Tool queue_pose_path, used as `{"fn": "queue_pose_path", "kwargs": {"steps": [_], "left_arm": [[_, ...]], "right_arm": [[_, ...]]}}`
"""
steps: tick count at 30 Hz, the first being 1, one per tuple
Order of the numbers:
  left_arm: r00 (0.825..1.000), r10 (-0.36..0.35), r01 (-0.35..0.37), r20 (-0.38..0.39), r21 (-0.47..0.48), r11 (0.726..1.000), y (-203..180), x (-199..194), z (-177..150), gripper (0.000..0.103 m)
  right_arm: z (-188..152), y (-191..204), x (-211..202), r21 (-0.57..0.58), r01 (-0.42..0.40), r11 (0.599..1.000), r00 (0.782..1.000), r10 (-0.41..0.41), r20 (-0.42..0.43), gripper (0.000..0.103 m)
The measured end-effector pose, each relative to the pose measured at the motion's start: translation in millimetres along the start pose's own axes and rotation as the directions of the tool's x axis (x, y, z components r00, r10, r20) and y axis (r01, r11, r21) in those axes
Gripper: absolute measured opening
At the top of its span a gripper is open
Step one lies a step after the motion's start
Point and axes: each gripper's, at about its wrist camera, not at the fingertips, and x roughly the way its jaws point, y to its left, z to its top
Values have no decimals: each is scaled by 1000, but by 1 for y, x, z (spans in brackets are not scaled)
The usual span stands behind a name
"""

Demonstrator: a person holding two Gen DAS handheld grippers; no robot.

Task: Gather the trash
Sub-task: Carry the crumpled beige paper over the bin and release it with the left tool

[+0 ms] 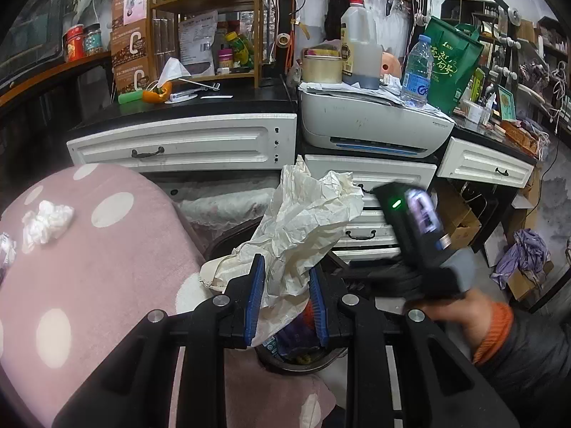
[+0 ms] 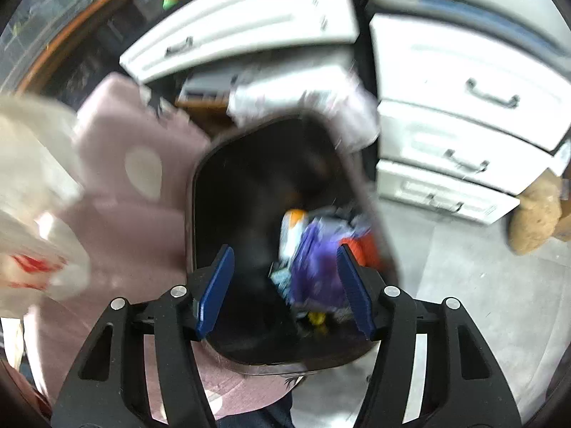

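Observation:
My left gripper (image 1: 286,299) is shut on a large crumpled sheet of off-white paper (image 1: 303,221) and holds it above the dark trash bin (image 1: 303,363). My right gripper (image 2: 285,285) is open and empty, right over the bin's mouth (image 2: 249,192). The bin holds purple, orange and white trash (image 2: 317,256). The held paper shows blurred at the left of the right wrist view (image 2: 32,196). A crumpled white tissue (image 1: 48,219) lies on the pink polka-dot cushion (image 1: 107,249), left of my left gripper. The right gripper's body and the hand holding it show in the left wrist view (image 1: 421,235).
White drawers (image 1: 185,148) and a printer (image 1: 371,121) stand behind the bin. The desk above carries bottles, boxes and a green bag (image 1: 453,60). Purple cloth and cardboard boxes (image 1: 524,256) lie on the floor at right. Another bit of tissue (image 1: 7,249) sits at the cushion's left edge.

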Motion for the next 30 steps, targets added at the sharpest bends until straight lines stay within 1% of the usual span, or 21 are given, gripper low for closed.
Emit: {"fn": "queue_pose_path", "kwargs": {"steps": [1,2,4,7,9,12,17,20,23,28,30], "left_arm": [[1000,3,-3,-2,2,1000,0,1,0,25],[1000,7,-7,-5,5,1000,-1,2,0,25],[1000,18,-17,-21,20,1000,-5,8,1,25],[997,45,-42,-62,43,998,-12,20,2,25],[995,48,-44,-88,46,998,-15,30,1,25],[989,65,-57,-134,59,997,-21,46,0,25],[974,114,-89,-198,130,987,-39,78,-3,25],[965,128,-93,-230,155,983,-47,92,-7,25],[953,161,-116,-256,184,976,-51,107,-11,25],[922,214,-161,-322,184,970,-44,131,-18,25],[913,232,-178,-336,184,967,-40,135,-21,25]], "right_arm": [[2,-2,-13,4,14,1000,999,-15,38,63],[4,-4,-25,11,35,999,996,-36,77,66],[9,-4,-46,22,77,997,987,-79,139,69],[10,-15,-79,54,118,992,963,-128,239,71],[14,-19,-96,71,131,989,949,-146,279,72],[16,-25,-117,92,128,988,938,-150,312,72],[12,-23,-132,84,107,991,935,-129,332,72],[9,-17,-130,67,111,992,936,-127,330,72],[7,-13,-125,54,106,993,938,-118,325,72],[6,-10,-119,46,96,994,944,-106,312,72],[5,-11,-120,52,98,994,940,-109,324,72]]}}
